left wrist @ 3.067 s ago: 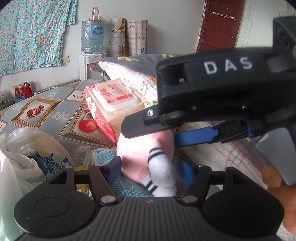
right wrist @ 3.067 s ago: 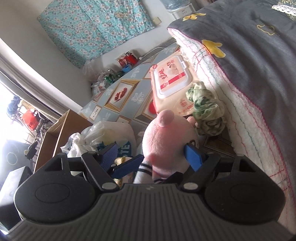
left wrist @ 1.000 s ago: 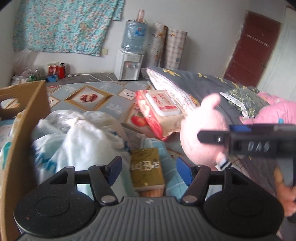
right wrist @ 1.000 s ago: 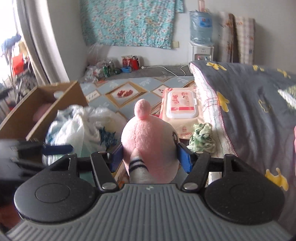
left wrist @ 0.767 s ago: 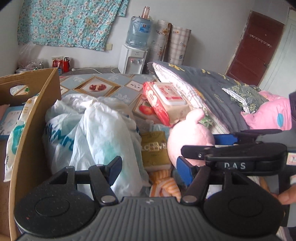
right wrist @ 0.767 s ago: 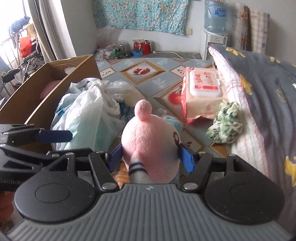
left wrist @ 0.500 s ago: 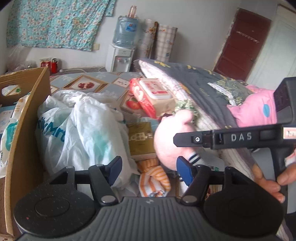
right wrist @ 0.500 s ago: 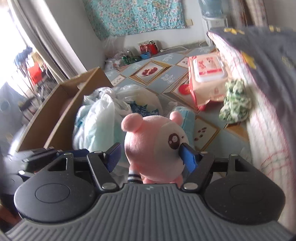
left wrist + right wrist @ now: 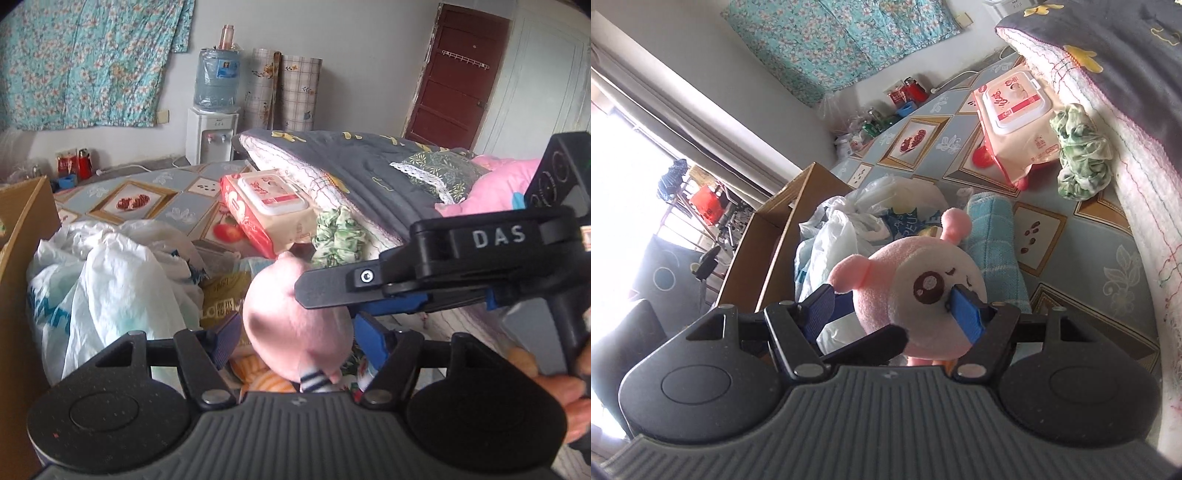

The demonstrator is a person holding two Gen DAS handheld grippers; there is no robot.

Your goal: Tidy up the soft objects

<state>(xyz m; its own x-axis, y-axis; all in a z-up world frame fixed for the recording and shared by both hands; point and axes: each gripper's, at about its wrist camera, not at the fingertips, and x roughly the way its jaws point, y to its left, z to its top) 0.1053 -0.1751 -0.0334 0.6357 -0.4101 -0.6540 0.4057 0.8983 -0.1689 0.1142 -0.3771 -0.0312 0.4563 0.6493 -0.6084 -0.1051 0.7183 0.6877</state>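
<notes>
1. Pink plush toy (image 9: 916, 295) gripped in right gripper (image 9: 901, 310), pads pressed into its head, above floor clutter.
2. Left gripper (image 9: 295, 334) jaws opening; plush between them, contact unclear.
3. Cardboard box (image 9: 768, 240) beside white plastic bags (image 9: 103, 273); contents not discernible.

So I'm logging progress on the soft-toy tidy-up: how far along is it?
Early stage. The cardboard box shows nothing clearly packed from here. In hand: the pink plush toy is gripped by the right gripper, with the left gripper closing in around it. Still loose on the floor: green cloth, blue towel, wipes pack.
</notes>
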